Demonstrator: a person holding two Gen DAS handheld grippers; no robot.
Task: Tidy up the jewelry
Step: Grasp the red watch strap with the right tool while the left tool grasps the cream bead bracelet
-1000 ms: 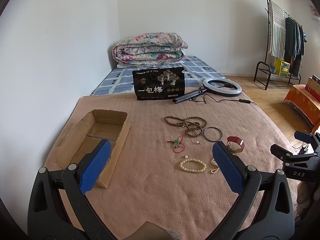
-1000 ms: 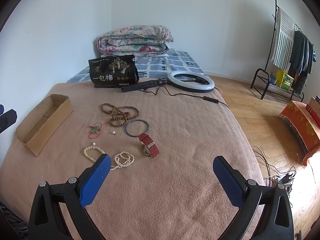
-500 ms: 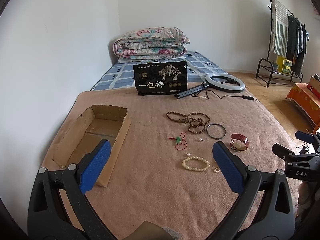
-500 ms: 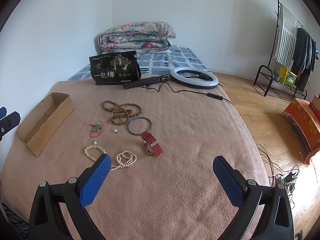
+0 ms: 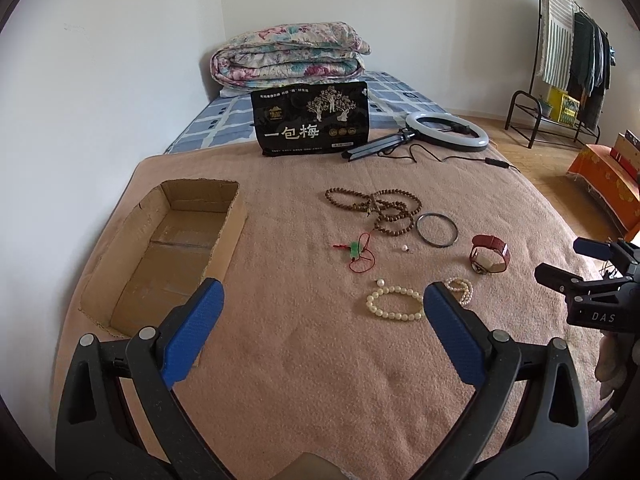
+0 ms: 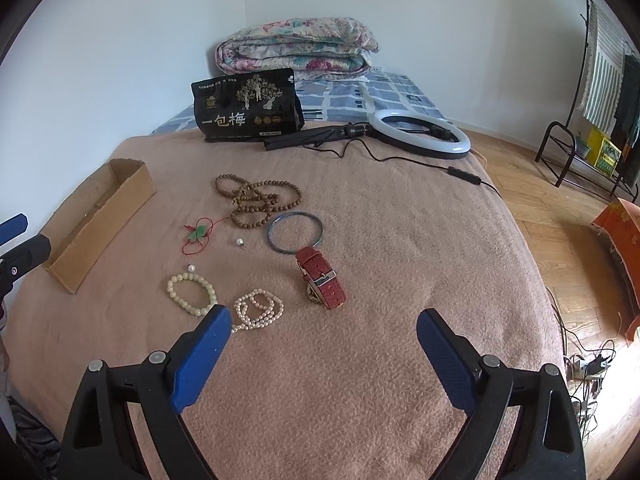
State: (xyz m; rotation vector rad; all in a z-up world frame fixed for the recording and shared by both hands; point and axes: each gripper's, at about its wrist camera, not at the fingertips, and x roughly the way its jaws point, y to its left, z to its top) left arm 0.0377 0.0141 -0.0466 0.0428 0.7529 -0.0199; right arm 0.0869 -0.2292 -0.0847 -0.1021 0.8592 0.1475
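Note:
Jewelry lies spread on a pink blanket: a wooden bead necklace (image 5: 394, 216) (image 6: 252, 204), a dark bangle (image 5: 418, 226) (image 6: 269, 236), a red watch (image 5: 490, 254) (image 6: 320, 280), a cream bead bracelet (image 5: 394, 290) (image 6: 184, 278), a pearl strand (image 5: 464, 292) (image 6: 260, 308) and a green pendant on red cord (image 5: 354, 250) (image 6: 200, 234). An empty cardboard box (image 5: 230, 232) (image 6: 100, 216) sits at the left. My left gripper (image 5: 323, 292) hovers open just short of the cream bracelet. My right gripper (image 6: 324, 316) hovers before the watch, its jaws closing slightly with nothing between them.
Two loose pearls (image 5: 405, 247) (image 5: 380, 282) lie among the pieces. Behind them are a black snack bag (image 5: 312, 120), a ring light (image 5: 446, 130) with its cable, and a folded quilt (image 5: 288, 56). The bed's right edge drops to a wooden floor (image 6: 560, 240).
Both grippers have sunk and moved forward toward the jewelry, which now looks nearer. The right gripper's jaws stand a little narrower. No piece has moved.

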